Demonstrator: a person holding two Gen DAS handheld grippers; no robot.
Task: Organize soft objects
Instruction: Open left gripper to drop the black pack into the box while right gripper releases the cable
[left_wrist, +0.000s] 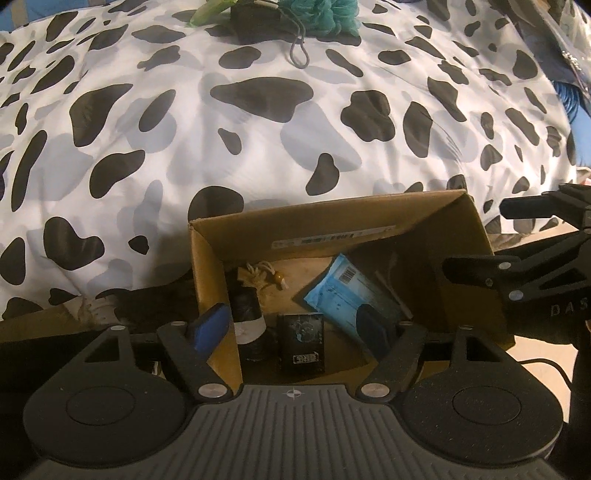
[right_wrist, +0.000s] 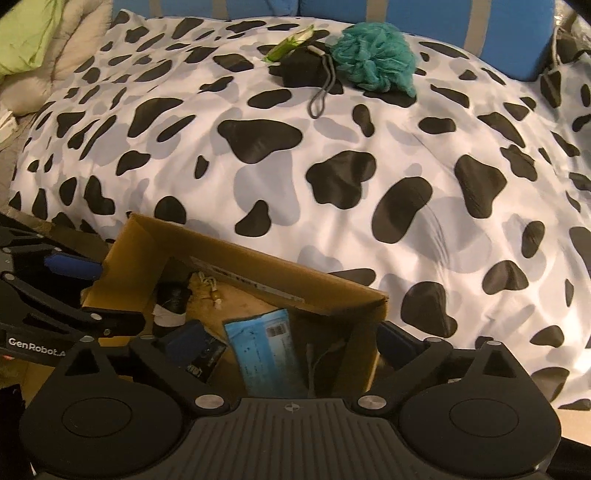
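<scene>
An open cardboard box (left_wrist: 332, 218) (right_wrist: 155, 240) stands against the bed. In it lie a blue packet (left_wrist: 343, 291) (right_wrist: 262, 350), a black roll with a white band (left_wrist: 247, 314), a small black box (left_wrist: 301, 341) (right_wrist: 199, 350) and a knotted cord (left_wrist: 266, 277). My left gripper (left_wrist: 291, 328) is open over the box, its fingers straddling the left wall. My right gripper (right_wrist: 291, 347) is open over the box's right side, empty. On the far bed lie a teal bath pouf (right_wrist: 373, 55) (left_wrist: 332, 14), a black pouch with a grey strap (right_wrist: 303, 66) (left_wrist: 255, 18) and a green item (right_wrist: 290, 44).
A cow-print duvet (right_wrist: 332, 166) (left_wrist: 258, 129) covers the bed. Blue-striped cushions (right_wrist: 406, 14) line the far side. A green pillow (right_wrist: 22, 33) lies far left. The other gripper shows at each view's edge, at right (left_wrist: 535, 266) and at left (right_wrist: 55, 295).
</scene>
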